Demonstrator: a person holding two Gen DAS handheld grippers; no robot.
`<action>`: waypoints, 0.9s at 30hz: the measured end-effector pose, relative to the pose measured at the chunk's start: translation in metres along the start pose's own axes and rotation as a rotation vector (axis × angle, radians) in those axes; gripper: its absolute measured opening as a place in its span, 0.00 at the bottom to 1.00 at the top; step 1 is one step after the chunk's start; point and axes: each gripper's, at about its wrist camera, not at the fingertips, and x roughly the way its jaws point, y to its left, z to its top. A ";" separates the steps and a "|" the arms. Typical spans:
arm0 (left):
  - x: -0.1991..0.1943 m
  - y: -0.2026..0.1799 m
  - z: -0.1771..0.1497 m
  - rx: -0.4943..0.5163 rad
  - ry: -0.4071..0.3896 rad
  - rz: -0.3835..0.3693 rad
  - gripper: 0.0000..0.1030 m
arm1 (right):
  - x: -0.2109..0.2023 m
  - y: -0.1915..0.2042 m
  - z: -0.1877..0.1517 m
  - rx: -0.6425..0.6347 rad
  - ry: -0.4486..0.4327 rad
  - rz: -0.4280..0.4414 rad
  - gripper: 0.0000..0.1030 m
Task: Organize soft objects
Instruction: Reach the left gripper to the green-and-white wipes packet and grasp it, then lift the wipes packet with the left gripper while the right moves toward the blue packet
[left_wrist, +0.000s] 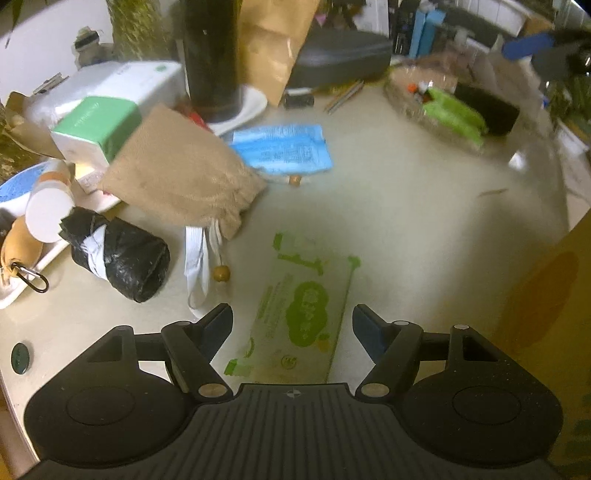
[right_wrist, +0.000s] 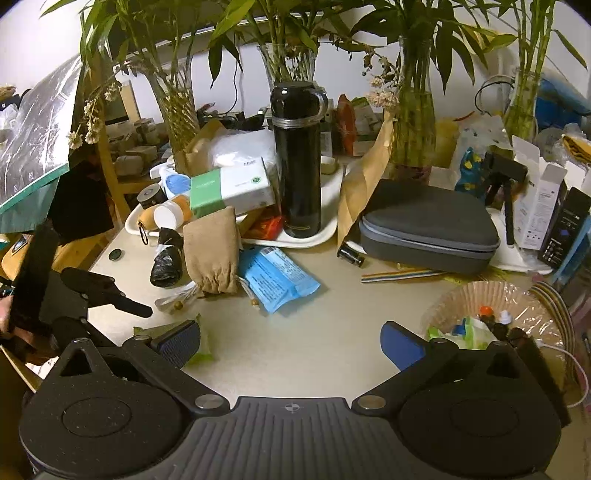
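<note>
A flat green-and-white wipes packet (left_wrist: 303, 306) lies on the pale table. My left gripper (left_wrist: 293, 325) hangs just over its near end, open, one finger on each side and neither touching it. Farther back lie a blue packet (left_wrist: 282, 149), a tan drawstring pouch (left_wrist: 181, 173) and a black bag roll (left_wrist: 122, 258). A lined basket (left_wrist: 402, 92) at the far right holds a green packet (left_wrist: 454, 110). My right gripper (right_wrist: 291, 339) is open over bare table, nothing between its fingers. The basket (right_wrist: 476, 295) sits to its right. One finger (right_wrist: 125, 303) of the left gripper shows at the left.
A white tray (right_wrist: 325, 229) carries a black flask (right_wrist: 295, 158) and a tissue box (right_wrist: 232, 188). A grey zip case (right_wrist: 428, 225) lies behind the basket. Glass vases of bamboo line the back. A yellow-brown box (left_wrist: 554, 314) stands close on the left gripper's right.
</note>
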 end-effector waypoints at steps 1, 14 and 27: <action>0.003 -0.001 0.000 0.008 0.007 0.004 0.69 | 0.000 0.000 0.000 -0.001 -0.001 0.001 1.00; 0.005 -0.018 -0.004 0.090 0.021 0.090 0.47 | -0.003 0.001 0.002 -0.009 -0.031 -0.046 1.00; -0.083 0.001 -0.031 -0.177 -0.193 0.302 0.47 | -0.003 0.000 0.002 0.015 -0.041 -0.042 1.00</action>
